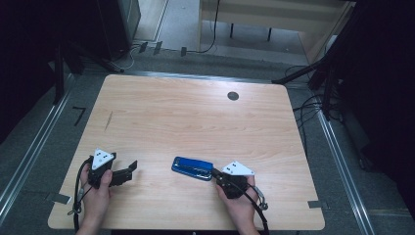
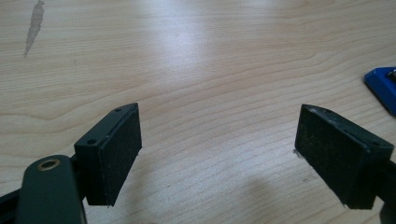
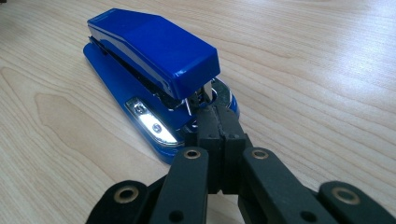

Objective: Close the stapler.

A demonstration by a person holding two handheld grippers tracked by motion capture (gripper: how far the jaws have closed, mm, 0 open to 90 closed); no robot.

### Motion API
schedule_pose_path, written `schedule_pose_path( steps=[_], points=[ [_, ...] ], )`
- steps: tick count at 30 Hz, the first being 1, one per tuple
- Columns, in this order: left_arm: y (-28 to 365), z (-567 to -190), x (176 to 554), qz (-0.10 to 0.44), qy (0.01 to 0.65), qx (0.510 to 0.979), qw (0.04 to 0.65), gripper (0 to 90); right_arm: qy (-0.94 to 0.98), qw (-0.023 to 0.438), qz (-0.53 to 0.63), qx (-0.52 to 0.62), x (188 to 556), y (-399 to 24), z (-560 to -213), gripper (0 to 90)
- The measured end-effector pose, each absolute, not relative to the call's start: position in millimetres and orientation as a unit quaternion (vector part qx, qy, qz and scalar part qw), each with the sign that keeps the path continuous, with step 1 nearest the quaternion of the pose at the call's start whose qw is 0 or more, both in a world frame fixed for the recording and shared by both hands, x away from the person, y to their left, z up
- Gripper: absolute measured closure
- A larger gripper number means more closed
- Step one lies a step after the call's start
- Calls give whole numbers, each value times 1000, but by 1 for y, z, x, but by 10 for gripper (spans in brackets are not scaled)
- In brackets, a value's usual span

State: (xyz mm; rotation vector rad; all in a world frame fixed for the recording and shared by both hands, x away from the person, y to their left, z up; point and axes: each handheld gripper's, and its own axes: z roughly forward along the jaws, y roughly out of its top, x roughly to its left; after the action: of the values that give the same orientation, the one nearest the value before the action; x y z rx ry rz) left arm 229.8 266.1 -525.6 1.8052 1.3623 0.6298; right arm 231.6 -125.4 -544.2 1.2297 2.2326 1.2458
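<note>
stapler [image 3: 149, 56], blue, lies flat on the table [image 1: 195, 117] straight ahead of the right gripper [image 3: 212, 114], its mouth end facing the tips. that gripper's 2 jaws are pressed together with nothing between them, and the tips sit at the open mouth by the metal plate, touching or just short of it; i cannot tell which. it looks like they are nudging or probing the front of the stapler, not gripping it. the left gripper [image 2: 219, 144] rests well off to the side, its 2 jaws wide apart and holding nothing, the stapler's corner showing far to its right. judging from this, the work is at an early stage: the stapler is reached but neither lifted nor pressed.
</note>
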Motion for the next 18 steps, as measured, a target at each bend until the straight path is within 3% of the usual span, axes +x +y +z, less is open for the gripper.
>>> schedule_pose_path(
  steps=[10, 18],
  points=[
    [267, -526, 231, 244, 540, 705, 389, 153, 778, 149, 444, 419, 202, -119, -538, 900],
    [267, -526, 231, 244, 540, 706, 388, 153, 780, 141, 446, 415, 211, -105, -543, 900]
  ],
)
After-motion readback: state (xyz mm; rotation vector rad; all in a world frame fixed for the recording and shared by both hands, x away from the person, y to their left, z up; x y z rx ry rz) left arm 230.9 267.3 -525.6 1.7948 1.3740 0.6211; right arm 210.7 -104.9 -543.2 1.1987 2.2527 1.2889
